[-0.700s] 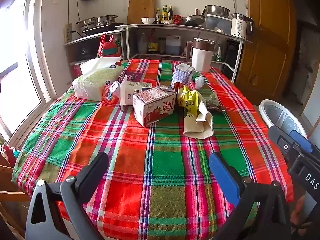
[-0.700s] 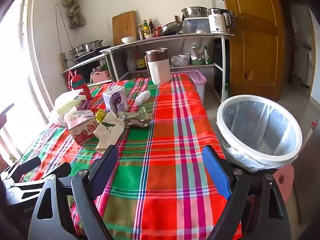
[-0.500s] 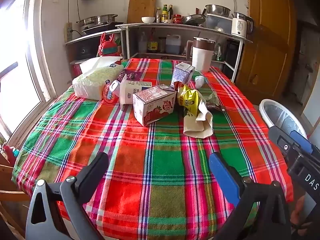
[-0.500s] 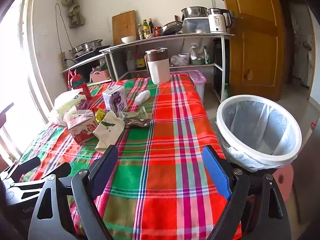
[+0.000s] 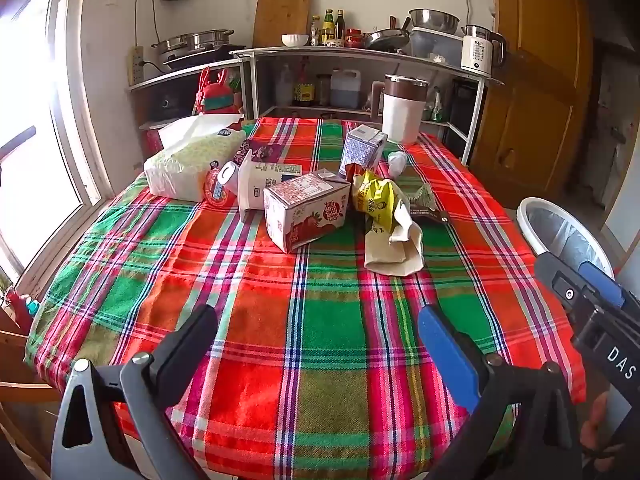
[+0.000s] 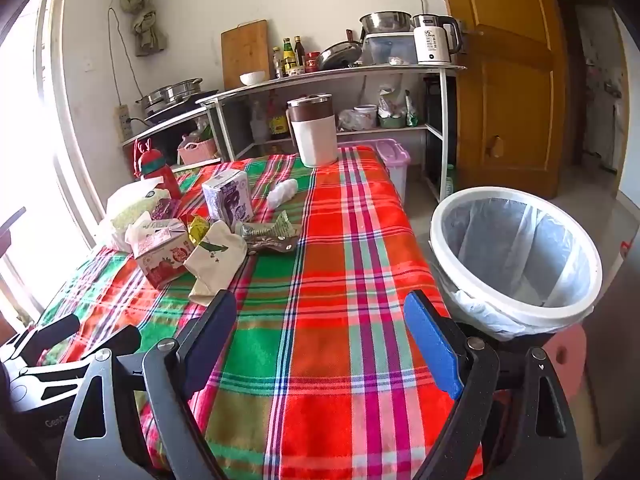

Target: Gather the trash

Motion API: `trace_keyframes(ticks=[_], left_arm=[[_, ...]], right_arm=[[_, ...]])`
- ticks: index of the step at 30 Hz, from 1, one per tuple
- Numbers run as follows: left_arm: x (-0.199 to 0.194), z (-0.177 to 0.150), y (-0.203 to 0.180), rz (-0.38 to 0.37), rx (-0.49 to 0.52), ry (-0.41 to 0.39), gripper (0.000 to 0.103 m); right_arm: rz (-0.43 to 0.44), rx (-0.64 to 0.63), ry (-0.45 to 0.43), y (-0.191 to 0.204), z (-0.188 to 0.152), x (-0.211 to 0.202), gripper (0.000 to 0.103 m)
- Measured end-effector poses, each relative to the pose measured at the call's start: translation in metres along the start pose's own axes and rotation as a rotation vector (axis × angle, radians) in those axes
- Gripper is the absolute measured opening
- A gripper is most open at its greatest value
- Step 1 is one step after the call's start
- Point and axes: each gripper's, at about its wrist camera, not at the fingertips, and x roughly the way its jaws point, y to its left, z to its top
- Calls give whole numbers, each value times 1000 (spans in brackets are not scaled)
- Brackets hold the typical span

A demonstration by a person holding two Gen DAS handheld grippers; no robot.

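Observation:
A pile of trash lies mid-table on the plaid cloth [image 5: 320, 320]: a strawberry milk carton [image 5: 306, 210], a white carton [image 5: 264, 184], a purple carton [image 5: 362, 150], a yellow wrapper [image 5: 374, 200], a beige paper bag [image 5: 394, 244], a crumpled tissue [image 5: 396, 162] and dark wrappers [image 5: 428, 210]. The strawberry milk carton [image 6: 164, 254] and the paper bag [image 6: 214, 256] also show in the right wrist view. A white lined trash bin [image 6: 516, 256] stands right of the table. My left gripper [image 5: 318, 340] and right gripper [image 6: 316, 328] are open and empty above the near table edge.
A tissue pack [image 5: 192, 160] and a red round packet [image 5: 218, 190] lie at the table's left. A white jug with a brown lid [image 5: 402, 108] stands at the far end. Metal shelves [image 5: 360, 56] with kitchenware stand behind. A window is on the left, a wooden door [image 6: 508, 80] on the right.

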Motion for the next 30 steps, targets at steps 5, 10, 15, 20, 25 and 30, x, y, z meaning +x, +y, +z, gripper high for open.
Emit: trace_keyframes(ticks=[5,10,15,20,25,30], left_arm=[[-1,0,0,0,-2,1,102],[-2,-1,0,2,0,2,102],[-2,-1,-1,2,-2,0,102],[-2,0,0,3,-2,2,102],[-2,0,0,2,-3,-1,102],[-3,0,0,4,-2,-3,102]], right_arm=[[2,1,-3,-1,0,-1,86],[0,3,-3,-2,0,-1,86],[0,3,-4,-2,0,-1,86],[-2,3,-6,-2,0,-2,86],[-1,1,-8,-2,0,-3,86],[0,1,-10,-2,0,-4,86]])
